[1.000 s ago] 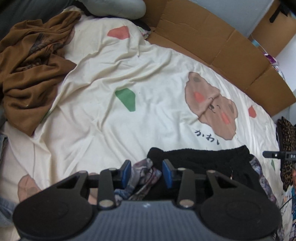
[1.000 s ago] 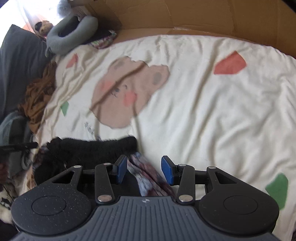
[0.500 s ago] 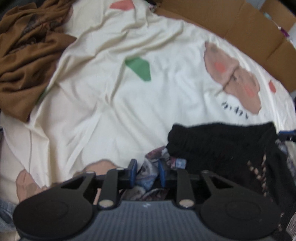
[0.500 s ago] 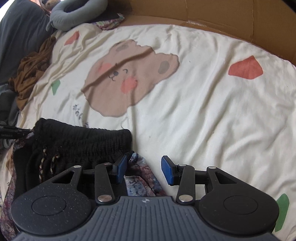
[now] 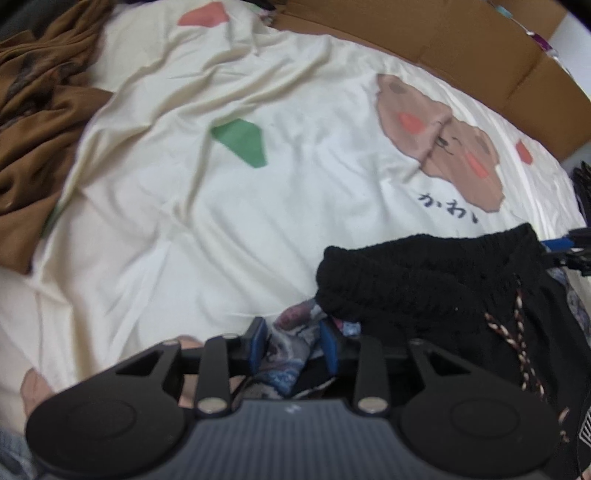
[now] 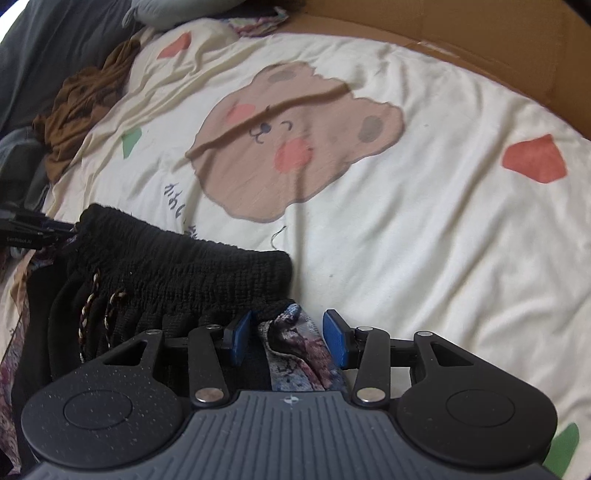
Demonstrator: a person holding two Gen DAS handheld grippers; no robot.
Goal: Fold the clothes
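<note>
A garment with a black smocked waistband [image 5: 424, 280] and patterned purple-blue fabric [image 5: 295, 332] lies at the near edge of the cream bear-print sheet [image 5: 258, 221]. My left gripper [image 5: 291, 341] is shut on the patterned fabric at the waistband's left corner. My right gripper [image 6: 288, 338] has its jaws wide apart around the patterned fabric [image 6: 299, 350] at the waistband's [image 6: 177, 269] right corner, not pinching it. A braided drawstring [image 6: 92, 306] hangs from the waistband.
A crumpled brown garment [image 5: 40, 110] lies at the sheet's left; it also shows in the right wrist view [image 6: 81, 107]. Cardboard [image 5: 461, 44] borders the far side of the bed. A grey cushion [image 6: 177, 11] and dark pillow [image 6: 48, 48] sit at the far left.
My left gripper closed on the patterned fabric at the waistband corner. Both grippers moved forward over the sheet, dragging the waistband farther onto it. The right jaws stayed apart.
</note>
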